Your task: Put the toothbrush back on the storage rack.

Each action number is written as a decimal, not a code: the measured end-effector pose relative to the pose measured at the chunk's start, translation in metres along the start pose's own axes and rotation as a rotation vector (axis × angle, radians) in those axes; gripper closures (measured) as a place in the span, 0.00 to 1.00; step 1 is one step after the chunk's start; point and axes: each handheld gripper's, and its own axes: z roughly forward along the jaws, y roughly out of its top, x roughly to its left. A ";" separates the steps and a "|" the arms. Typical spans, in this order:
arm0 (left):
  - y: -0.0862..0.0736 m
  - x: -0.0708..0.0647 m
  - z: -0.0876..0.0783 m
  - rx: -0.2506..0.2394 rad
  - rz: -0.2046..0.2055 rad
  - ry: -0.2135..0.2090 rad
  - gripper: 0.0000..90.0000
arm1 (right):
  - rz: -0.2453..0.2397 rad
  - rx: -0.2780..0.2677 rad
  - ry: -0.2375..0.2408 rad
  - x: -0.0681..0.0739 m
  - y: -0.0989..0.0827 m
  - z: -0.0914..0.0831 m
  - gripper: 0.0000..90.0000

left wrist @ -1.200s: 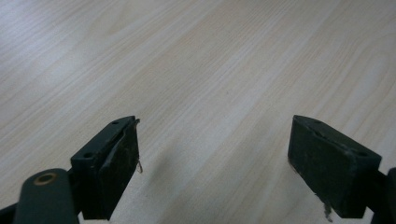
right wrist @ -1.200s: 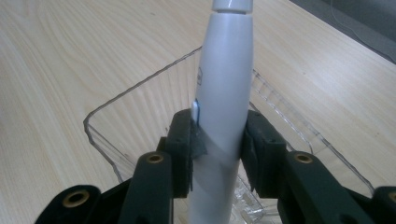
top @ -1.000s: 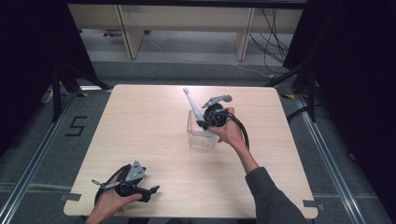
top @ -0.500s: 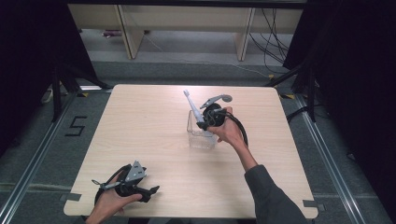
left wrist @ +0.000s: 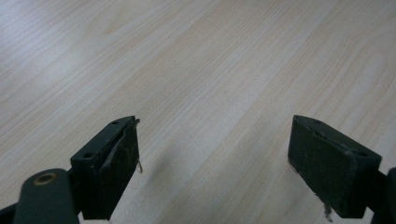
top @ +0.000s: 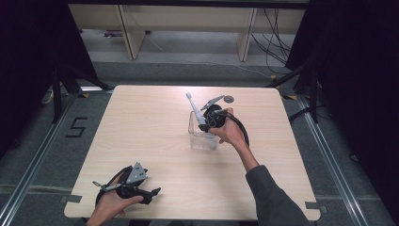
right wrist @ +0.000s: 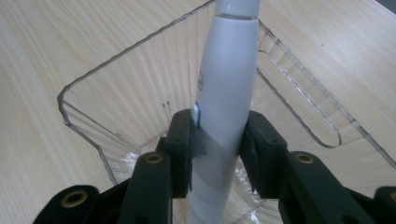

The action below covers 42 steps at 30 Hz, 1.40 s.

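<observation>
Right tool (right wrist: 219,140) pinching a white electric toothbrush (right wrist: 224,102) by its handle, both pads pressing on the body. Holding the toothbrush upright with a slight tilt, lower end inside a clear bin (top: 201,136) near the middle of the surface (top: 155,141), head (top: 190,97) pointing up and away. Judging the placement as well along: toothbrush already within the bin walls, release and withdrawal not yet done. Possibly resting on the bin floor already; not telling from these views, the base being hidden behind the tool.

Left tool (top: 141,188) lying low at the near left corner, well apart from the bin, jaws spread wide with nothing but bare wood between them (left wrist: 210,116). Taking no part in the work at present.

Surface: pale wood-grain top, square, otherwise carrying a small dark round object (top: 228,99) near the far edge, beyond the right hand. Standing on a grey floor with metal rails along both sides and a "5" mark (top: 76,127) on the left. Beyond: light wooden shelving legs (top: 128,33), loose cables (top: 277,28), black curtains at both flanks.
</observation>
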 end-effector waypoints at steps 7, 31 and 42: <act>0.000 -0.001 0.000 0.003 0.001 -0.013 0.18 | -0.004 0.000 0.009 0.000 -0.001 0.000 0.71; 0.000 -0.001 0.001 -0.004 -0.001 -0.010 0.18 | 0.016 -0.066 0.026 -0.002 -0.008 -0.019 0.64; 0.000 0.000 0.001 0.000 0.022 -0.008 0.18 | 0.020 -0.098 0.011 -0.004 -0.010 -0.027 0.53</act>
